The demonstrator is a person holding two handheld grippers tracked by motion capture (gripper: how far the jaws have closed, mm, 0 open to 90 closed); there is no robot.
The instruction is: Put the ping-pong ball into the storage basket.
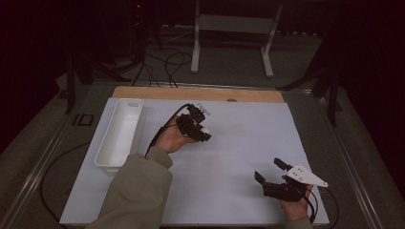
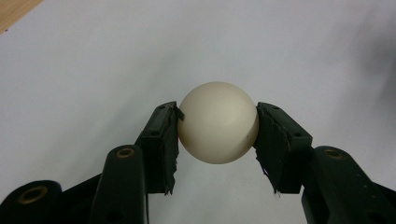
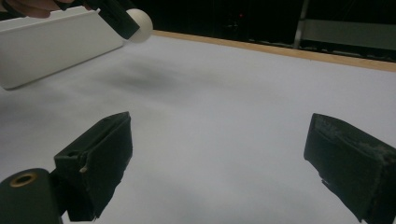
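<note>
One ball [image 2: 218, 122] clamped by left gripper [image 1: 204, 131], right gripper [image 3: 219, 168] fingers spread, one white tray [image 1: 119, 134].

The ball [image 2: 218, 122] is small, round and cream-white, with a smooth matt skin and one tiny dark speck low on its right side in the left gripper view. It is clamped between the two black padded jaws of the left tool [image 1: 202, 130], one pad pressing each side at about its widest part, so most of its top and front stays bare. In the right gripper view the ball [image 3: 140, 25] hangs clear above the white bench [image 3: 224, 102], with a soft dark shadow on the surface below it. From the high view it shows as a pale spot [image 1: 206, 129] at the tool's tip, over the middle of the bench, right of the white tray [image 1: 120, 133].
</note>
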